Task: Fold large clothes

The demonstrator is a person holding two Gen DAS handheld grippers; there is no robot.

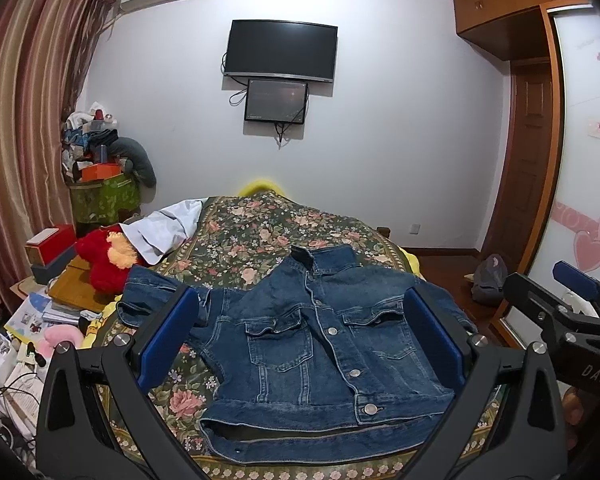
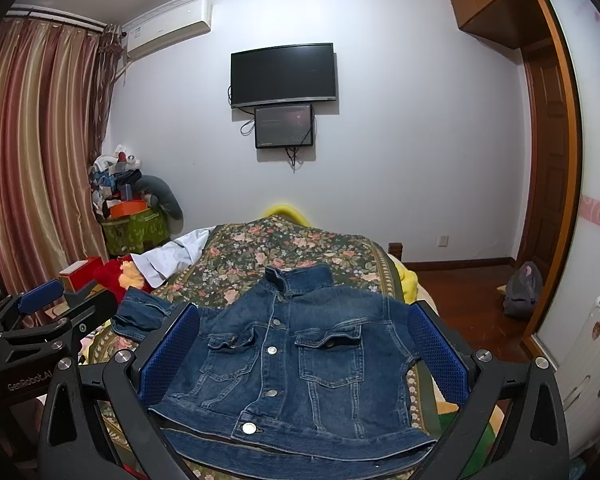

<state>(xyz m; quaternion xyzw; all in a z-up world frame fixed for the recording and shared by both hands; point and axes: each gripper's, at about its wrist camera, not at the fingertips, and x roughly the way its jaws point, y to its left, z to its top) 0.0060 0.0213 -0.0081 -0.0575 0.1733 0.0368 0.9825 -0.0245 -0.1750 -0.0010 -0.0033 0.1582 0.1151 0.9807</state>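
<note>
denim jacket (image 1: 324, 344) lies buttoned on the floral bed (image 1: 260, 224); red plush toy (image 1: 104, 256) beside it; left hand-held gripper (image 1: 300, 336) and right hand-held gripper (image 2: 304, 356) both released above it.

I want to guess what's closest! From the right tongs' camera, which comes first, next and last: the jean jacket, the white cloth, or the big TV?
1. The jean jacket: just ahead of the open right tongs, on the flowery bed.
2. The white cloth: farther up the bed, left side.
3. The big TV: on the far wall.
</note>
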